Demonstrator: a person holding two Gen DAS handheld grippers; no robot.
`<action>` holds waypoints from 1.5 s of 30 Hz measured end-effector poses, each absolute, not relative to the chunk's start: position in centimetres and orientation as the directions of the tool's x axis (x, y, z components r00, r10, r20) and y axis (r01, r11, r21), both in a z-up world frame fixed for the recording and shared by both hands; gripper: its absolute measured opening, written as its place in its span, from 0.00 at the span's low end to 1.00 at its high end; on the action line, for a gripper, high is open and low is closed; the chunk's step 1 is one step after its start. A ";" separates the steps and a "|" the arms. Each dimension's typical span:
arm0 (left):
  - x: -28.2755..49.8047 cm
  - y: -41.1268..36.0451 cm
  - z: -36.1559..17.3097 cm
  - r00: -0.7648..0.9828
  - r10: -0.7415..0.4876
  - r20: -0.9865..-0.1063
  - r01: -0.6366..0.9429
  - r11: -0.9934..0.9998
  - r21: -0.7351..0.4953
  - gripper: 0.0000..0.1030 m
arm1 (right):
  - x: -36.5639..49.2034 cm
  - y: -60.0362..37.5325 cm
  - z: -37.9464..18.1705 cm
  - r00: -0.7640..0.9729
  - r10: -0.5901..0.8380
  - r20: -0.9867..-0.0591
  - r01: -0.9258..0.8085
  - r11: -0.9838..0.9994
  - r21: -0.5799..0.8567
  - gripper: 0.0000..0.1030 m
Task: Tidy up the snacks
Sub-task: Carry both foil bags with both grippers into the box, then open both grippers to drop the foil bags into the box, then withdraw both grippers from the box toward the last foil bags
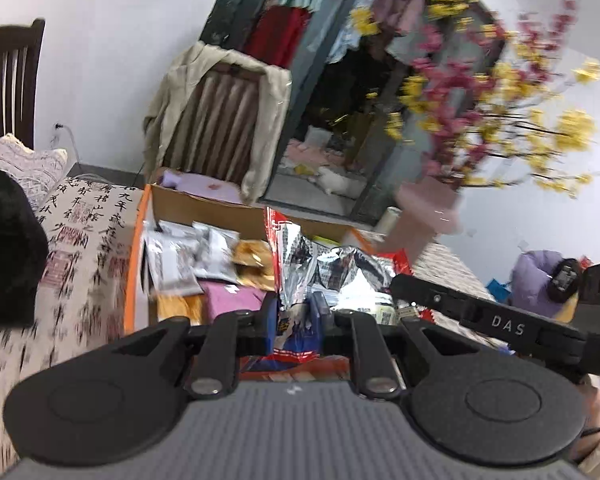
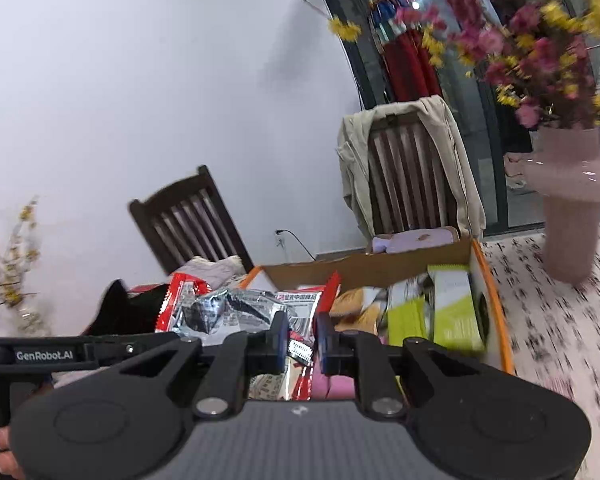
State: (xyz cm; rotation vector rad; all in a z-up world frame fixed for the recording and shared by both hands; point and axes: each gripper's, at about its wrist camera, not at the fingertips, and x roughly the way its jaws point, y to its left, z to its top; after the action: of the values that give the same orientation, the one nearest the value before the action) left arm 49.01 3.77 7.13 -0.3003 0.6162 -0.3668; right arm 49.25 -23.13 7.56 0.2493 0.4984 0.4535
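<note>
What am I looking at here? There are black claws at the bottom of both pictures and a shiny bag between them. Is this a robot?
No robot: a person holds a two-finger gripper in each hand, each carrying a camera that looks along its fingers. One picture comes from the left gripper, the other from the right gripper. Both are shut on one red and silver snack bag, holding it over a cardboard box of other snacks. The box sits on a patterned tablecloth beside a pink vase.
</note>
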 end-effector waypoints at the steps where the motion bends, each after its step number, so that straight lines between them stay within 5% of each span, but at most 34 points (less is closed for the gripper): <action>1: 50.6 4.0 6.6 0.753 -0.412 -0.513 0.233 0.896 -0.378 0.16 | 51.0 -22.7 7.2 0.781 0.468 -0.412 -0.350 0.876 0.332 0.14; 8: 59.0 5.1 1.8 0.732 -0.340 -0.591 0.159 0.928 -0.338 0.18 | 60.5 -19.5 3.1 0.750 0.425 -0.508 -0.304 0.902 0.306 0.14; 12: 60.2 5.0 0.7 0.752 -0.234 -0.616 0.127 0.969 -0.213 0.28 | 62.9 -16.9 1.0 0.752 0.352 -0.558 -0.268 0.936 0.229 0.20; 15: 58.8 5.5 1.5 0.781 -0.222 -0.584 0.142 0.973 -0.180 0.45 | 61.7 -16.3 1.2 0.782 0.325 -0.532 -0.285 0.945 0.159 0.23; 20: 53.6 5.9 4.3 0.811 -0.171 -0.560 0.150 0.985 -0.083 0.47 | 58.4 -18.3 3.8 0.811 0.331 -0.482 -0.301 0.943 0.140 0.31; 23: 48.9 6.1 6.0 0.814 -0.184 -0.551 0.179 0.982 -0.064 0.52 | 54.9 -19.7 6.1 0.814 0.341 -0.470 -0.340 0.936 0.091 0.43; 29: 36.9 6.8 7.8 0.834 -0.162 -0.528 0.169 0.985 -0.036 0.67 | 46.6 -21.5 8.3 0.783 0.422 -0.458 -0.464 0.885 0.022 0.84; 34: 27.5 7.2 5.1 0.789 -0.169 -0.591 0.144 0.986 -0.089 0.78 | 40.0 -21.3 5.3 0.650 0.556 -0.518 -0.603 0.792 0.093 0.85; 40: 19.4 6.4 2.0 0.749 -0.228 -0.622 0.114 0.969 -0.219 0.78 | 33.7 -17.8 0.1 0.538 0.623 -0.567 -0.695 0.709 0.119 0.84; 45: 16.4 2.6 -0.4 0.703 -0.291 -0.648 0.234 0.956 -0.176 0.74 | 31.7 -15.2 -2.2 0.511 0.614 -0.602 -0.705 0.700 0.114 0.76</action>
State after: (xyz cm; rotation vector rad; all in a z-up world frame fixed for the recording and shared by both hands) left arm 16.41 2.57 -0.37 -0.0821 0.7346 -0.2927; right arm 31.71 -15.18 -2.17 -0.1525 0.6604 0.7973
